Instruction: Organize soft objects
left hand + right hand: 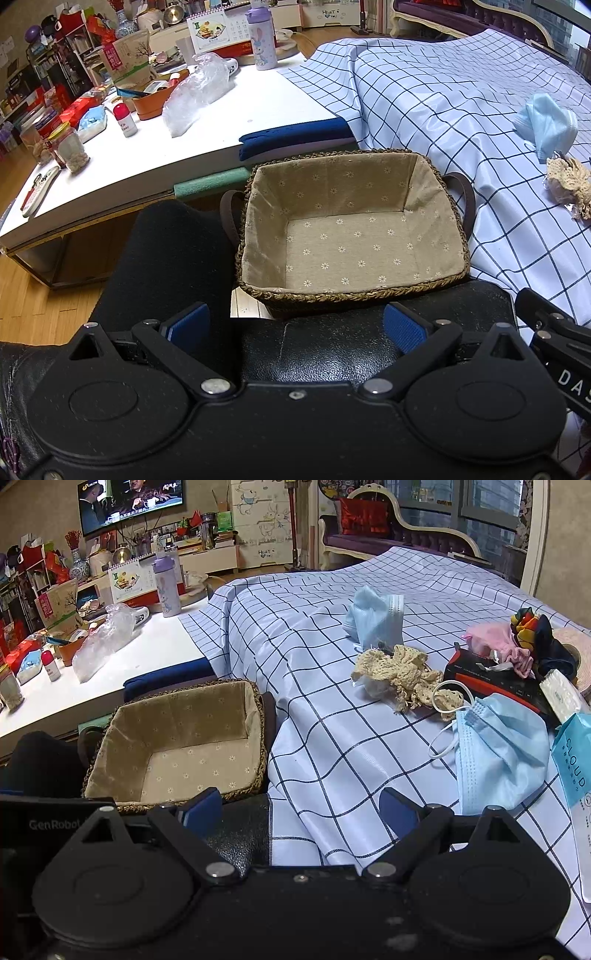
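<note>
A woven basket [354, 293] with a beige flowered lining sits just ahead of my left gripper [295, 326], which stands open with nothing between its blue pads. The basket [177, 801] also shows at the left of the right wrist view. My right gripper [301, 806] is open over the checked cloth [332, 738], holding nothing. On that cloth lie a blue face mask [498, 753], a cream crochet piece [402, 672], a crumpled blue mask [373, 616], a pink cloth [495, 642] and a colourful scrunchie [528, 626]. In the left wrist view the crumpled mask [550, 123] and crochet piece [569, 184] sit far right.
A white table [229, 122] to the left carries a plastic bag [199, 88], jars, a purple bottle [260, 35] and a calendar. A black-and-red box [495, 683], tape roll [576, 653] and tissue pack [572, 764] crowd the cloth's right side. A dark knee [173, 258] lies beside the basket.
</note>
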### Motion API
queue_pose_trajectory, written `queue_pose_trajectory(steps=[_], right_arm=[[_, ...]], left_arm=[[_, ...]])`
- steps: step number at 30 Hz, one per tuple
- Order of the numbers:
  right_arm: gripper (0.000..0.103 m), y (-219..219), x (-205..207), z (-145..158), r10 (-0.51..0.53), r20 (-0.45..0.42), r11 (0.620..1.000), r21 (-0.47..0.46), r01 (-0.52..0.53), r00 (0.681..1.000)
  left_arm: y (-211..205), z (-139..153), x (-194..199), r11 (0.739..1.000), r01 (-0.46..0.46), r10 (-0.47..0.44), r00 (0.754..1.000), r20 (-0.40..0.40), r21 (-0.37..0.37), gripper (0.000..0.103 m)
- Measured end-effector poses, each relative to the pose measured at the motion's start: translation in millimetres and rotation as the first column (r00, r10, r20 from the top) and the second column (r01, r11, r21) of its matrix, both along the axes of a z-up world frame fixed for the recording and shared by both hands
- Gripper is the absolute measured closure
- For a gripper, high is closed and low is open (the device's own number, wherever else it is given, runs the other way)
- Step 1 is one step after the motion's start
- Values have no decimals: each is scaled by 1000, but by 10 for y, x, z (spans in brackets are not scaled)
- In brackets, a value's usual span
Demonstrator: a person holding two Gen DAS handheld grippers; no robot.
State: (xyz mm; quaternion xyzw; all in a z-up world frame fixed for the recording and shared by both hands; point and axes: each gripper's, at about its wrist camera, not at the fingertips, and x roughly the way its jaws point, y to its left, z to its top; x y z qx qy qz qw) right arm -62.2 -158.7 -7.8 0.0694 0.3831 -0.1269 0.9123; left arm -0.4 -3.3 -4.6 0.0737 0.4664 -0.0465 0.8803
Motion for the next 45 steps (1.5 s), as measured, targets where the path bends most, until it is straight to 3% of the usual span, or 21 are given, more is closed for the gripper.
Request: queue_pose_trajectory(steps=[45], right_arm=[[9, -5, 9, -12, -4, -4, 1000, -8, 4, 1000]], left_arm=[[9, -3, 15, 1000, -7, 7, 1000, -10, -31, 5]])
